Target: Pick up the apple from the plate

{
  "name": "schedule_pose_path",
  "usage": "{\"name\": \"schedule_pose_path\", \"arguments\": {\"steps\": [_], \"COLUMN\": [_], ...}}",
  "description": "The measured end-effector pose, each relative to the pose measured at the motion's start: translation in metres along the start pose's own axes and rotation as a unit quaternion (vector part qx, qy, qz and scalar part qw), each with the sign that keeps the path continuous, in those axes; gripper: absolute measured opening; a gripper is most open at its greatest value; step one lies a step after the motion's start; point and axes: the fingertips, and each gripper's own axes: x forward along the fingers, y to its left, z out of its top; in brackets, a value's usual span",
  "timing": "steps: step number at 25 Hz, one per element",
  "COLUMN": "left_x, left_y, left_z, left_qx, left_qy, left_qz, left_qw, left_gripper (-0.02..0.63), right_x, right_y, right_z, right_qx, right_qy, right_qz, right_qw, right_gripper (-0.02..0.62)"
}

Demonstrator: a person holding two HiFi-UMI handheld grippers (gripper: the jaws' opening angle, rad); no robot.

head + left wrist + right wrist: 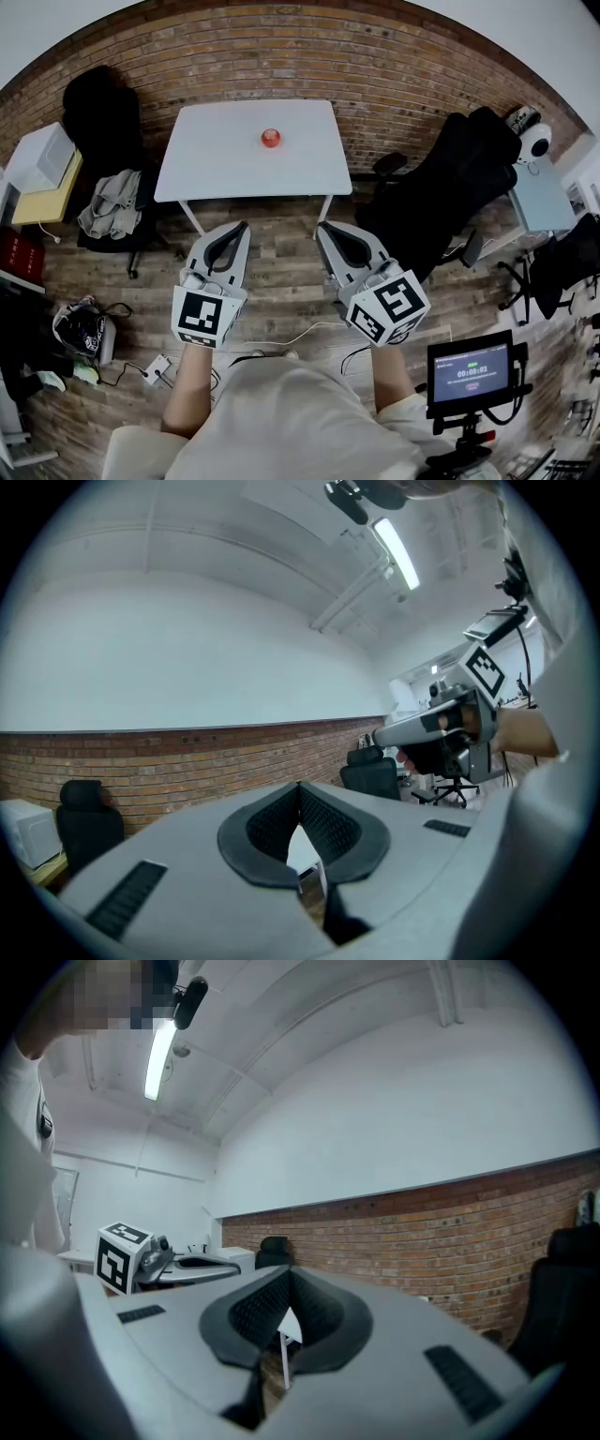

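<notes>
Nothing of the pickup is done yet, as I read it. The apple [271,138] sits on the white table [216,150] in the upper middle of the head view. It is a small red spot near the far edge, and if there is a plate under it, it is too small for me to make out. Both tools are low in the frame, over the wooden floor [281,272] on the near side of the table and well apart from the fruit. The left gripper [244,225] has its jaws closed tip to tip with nothing between them, and its own view shows only the dark pads meeting. The right gripper [321,228] looks the same, pads together and empty. What is left is the whole job: bring one gripper in over the table, open it, close on the apple and lift.
</notes>
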Motion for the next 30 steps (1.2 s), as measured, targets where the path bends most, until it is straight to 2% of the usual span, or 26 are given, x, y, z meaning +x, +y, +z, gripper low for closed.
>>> {"name": "schedule_pose_path", "arguments": {"steps": [5,12,17,24,30], "left_x": [-0.002,-0.004,-0.003,0.010,0.047], "left_y": [-0.011,-0.020,-0.017,-0.019,0.009], "left_z": [0.000,-0.014,-0.017,-0.024,-0.039], "left_qx": [-0.004,-0.001,-0.004,-0.010,-0.017], "left_qy": [0.008,0.032,0.034,0.027,0.026], "left_qz": [0.011,0.012,0.015,0.009,0.005], "left_qw": [0.9999,0.9994,0.9993,0.9995,0.9995], "left_gripper": [0.006,0.006,0.006,0.006,0.006], "right_x": [-0.004,-0.009,-0.008,-0.009,0.025], "right_y": [0.002,0.002,-0.001,-0.014,-0.042], "right_z": [0.000,-0.002,-0.008,-0.015,-0.014], "right_qx": [-0.003,0.038,0.048,0.023,0.017], "right_qy": [0.004,-0.009,-0.005,0.006,-0.002], "right_qz": [0.031,0.057,0.052,0.030,0.020], "right_qw": [1.000,0.998,0.997,0.999,1.000], "right_gripper": [0.002,0.002,0.002,0.002,0.002]}}
